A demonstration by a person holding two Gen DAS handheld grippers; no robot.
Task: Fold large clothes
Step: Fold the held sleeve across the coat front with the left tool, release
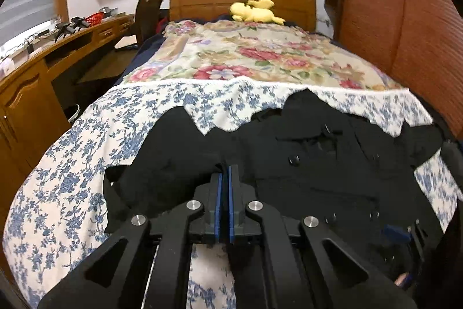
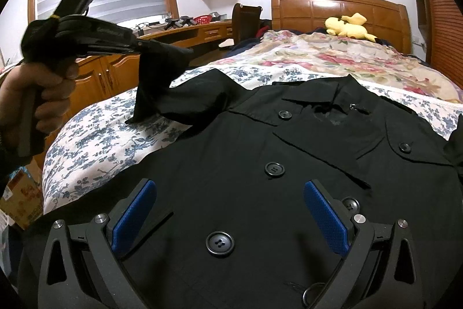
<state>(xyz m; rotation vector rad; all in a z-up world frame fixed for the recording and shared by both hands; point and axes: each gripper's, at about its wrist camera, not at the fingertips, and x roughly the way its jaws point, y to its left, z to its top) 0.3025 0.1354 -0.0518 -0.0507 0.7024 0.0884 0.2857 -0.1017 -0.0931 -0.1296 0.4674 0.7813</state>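
My left gripper (image 2: 150,47), jaws clamped on the coat (image 2: 260,164) sleeve at ten o'clock; right gripper (image 2: 230,210) gaped empty. Thin bite risked slipping.

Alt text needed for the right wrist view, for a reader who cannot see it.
A black coat lies buttoned-side up on a floral bedspread, with the right gripper hovering over it, jaws open. At left, a hand holds the left gripper, shut on the coat's sleeve and lifting it.
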